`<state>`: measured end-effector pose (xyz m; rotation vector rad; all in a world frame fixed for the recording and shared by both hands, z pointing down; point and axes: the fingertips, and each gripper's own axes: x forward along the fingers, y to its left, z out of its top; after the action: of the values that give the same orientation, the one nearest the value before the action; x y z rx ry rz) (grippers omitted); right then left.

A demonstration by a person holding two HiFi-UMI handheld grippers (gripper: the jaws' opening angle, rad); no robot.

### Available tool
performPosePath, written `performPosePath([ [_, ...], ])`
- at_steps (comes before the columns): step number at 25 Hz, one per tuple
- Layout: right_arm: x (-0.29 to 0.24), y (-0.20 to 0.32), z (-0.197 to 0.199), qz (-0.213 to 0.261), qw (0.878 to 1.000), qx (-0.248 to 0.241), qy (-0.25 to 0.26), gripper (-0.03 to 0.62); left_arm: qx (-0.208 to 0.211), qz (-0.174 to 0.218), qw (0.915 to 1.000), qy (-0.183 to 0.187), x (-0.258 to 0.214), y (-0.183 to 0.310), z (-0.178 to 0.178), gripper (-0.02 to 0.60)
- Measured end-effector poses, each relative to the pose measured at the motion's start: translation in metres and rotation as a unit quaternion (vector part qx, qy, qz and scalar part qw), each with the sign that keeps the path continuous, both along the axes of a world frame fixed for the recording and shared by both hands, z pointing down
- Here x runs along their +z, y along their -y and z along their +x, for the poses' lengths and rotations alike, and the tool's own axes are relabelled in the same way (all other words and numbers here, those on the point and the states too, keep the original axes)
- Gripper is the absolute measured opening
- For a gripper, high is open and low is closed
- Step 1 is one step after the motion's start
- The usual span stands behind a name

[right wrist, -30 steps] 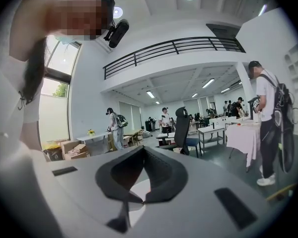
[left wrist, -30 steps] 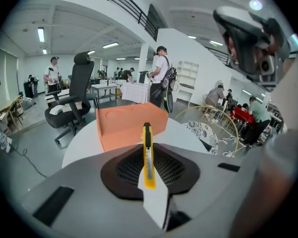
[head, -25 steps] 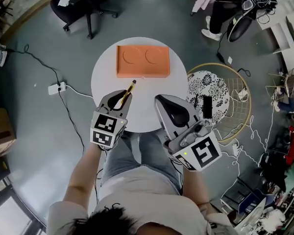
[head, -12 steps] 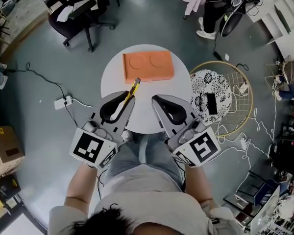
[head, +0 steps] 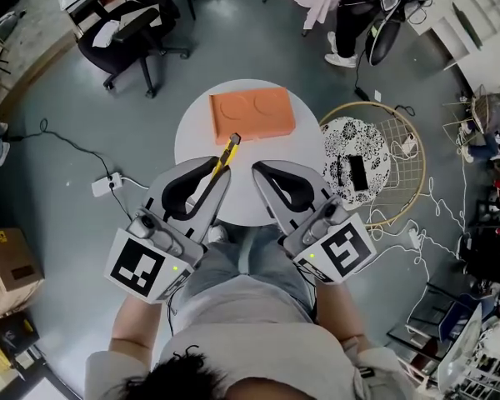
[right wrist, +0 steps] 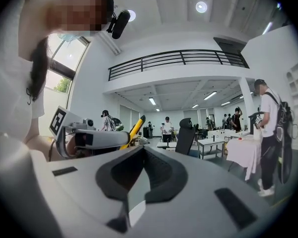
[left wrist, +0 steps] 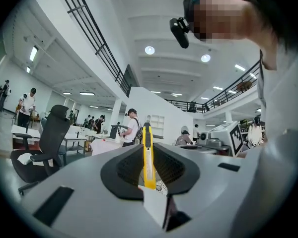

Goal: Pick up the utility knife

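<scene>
The yellow utility knife (head: 226,151) sticks out forward from my left gripper (head: 216,170), which is shut on its rear half and held up above the near edge of the round white table (head: 271,152). In the left gripper view the utility knife (left wrist: 148,150) stands upright between the dark pads of the left gripper (left wrist: 149,155). My right gripper (head: 262,172) hovers beside it on the right, shut with nothing in it. The right gripper view shows its jaws (right wrist: 142,151) closed and empty, with the left gripper (right wrist: 95,138) and the knife's tip (right wrist: 136,128) to the left.
An orange block (head: 252,113) with two round recesses lies at the table's far side. A round wire frame with a patterned cushion (head: 358,161) stands right of the table. There is a black office chair (head: 137,23) at the far left, a power strip (head: 102,185) with its cable on the floor, and a person (head: 358,7) beyond.
Both grippers have risen toward the head camera and look larger. The left one lifted and tilted with the knife still in it. The right gripper shifted slightly left.
</scene>
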<state>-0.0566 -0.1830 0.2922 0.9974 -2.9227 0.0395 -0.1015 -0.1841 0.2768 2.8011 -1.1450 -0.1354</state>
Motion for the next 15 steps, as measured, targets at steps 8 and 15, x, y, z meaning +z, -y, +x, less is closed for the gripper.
performPosePath([
  [8, -0.009, -0.009, -0.011, 0.014, 1.0, -0.002, 0.0, 0.008, 0.014, 0.006, 0.9999, -0.003, -0.003, -0.004, -0.002, 0.064],
  [15, -0.019, -0.016, -0.012, 0.026, 1.0, -0.005, 0.015, 0.008, 0.022, 0.018, 0.9996, -0.001, -0.01, -0.012, 0.0, 0.064],
])
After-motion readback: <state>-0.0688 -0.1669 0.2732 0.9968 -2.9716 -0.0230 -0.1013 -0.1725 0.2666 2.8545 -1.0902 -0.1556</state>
